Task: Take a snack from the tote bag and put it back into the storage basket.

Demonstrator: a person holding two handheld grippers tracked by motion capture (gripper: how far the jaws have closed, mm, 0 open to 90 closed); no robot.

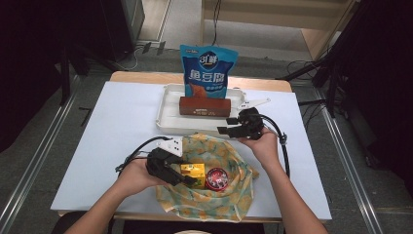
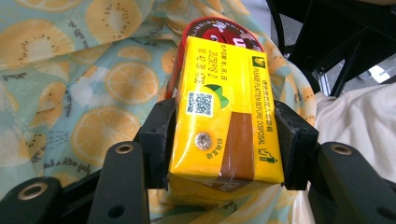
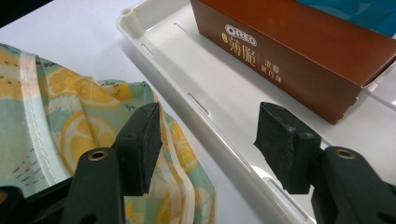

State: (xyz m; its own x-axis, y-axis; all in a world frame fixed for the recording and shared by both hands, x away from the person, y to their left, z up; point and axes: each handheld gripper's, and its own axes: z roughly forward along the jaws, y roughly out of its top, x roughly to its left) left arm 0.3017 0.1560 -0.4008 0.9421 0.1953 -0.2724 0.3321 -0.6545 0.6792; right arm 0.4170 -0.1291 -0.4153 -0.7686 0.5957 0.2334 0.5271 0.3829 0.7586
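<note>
Clamped between the left gripper (image 2: 224, 140) pads sits a yellow carton (image 2: 224, 116), inside the fruit-print bag (image 1: 214, 195). Beyond it, a red tin (image 1: 217, 178). Farther off, the right gripper (image 3: 208, 140) gapes empty beside the white tray (image 3: 187, 60).

I've got the yellow drink carton (image 2: 227, 135) sitting between my left gripper's (image 2: 227, 144) pads, both pads against its sides, long axis running away from the tool, printed face w/ QR code up. It's over the fruit-print cloth bag (image 2: 93, 93). Red round tin (image 2: 219, 35) just beyond carton's far end, touching it.
</note>
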